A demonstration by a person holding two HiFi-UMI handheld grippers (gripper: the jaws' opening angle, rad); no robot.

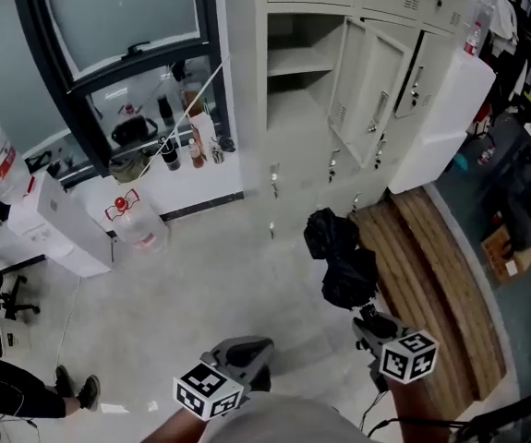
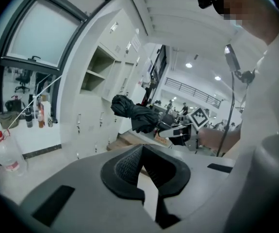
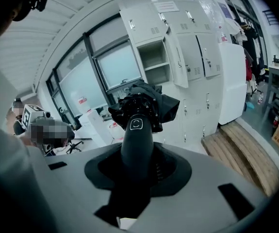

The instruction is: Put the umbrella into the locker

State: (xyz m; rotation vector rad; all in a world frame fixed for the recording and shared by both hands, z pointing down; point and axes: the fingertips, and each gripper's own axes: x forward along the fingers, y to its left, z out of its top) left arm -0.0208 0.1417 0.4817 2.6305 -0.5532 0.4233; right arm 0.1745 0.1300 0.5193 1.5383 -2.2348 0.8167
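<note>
**Folded black umbrella gripped in my right claw, in front of grey lockers**

My right claw (image 3: 138, 152) is clenched on the smooth black handle (image 3: 137, 137) of a folded umbrella (image 3: 146, 103). The handle stands between the two jaws. The bundled black canopy sticks out beyond them, in the centre of the right gripper view.

In the head view the umbrella sits a little right of centre. It hangs above the pale floor (image 1: 200, 284), just left of a wooden platform (image 1: 436, 275) that runs down the right side of the frame.

My left claw (image 2: 141, 148) holds nothing. Its ribbed pads meet at the tips, with only floor showing behind them. In the head view it sits at the bottom centre, to the left of the right claw and apart from it.

The locker (image 1: 293, 155) is a bank of light grey compartments filling the upper middle of the head view. One upper compartment (image 1: 300, 58) stands open with a shelf inside, and its door (image 1: 376, 90) is swung out to the right.

To the left of the locker is a dark-framed window (image 1: 122, 17). A large clear water bottle (image 1: 138, 221) with a red cap stands on the floor below it.
</note>
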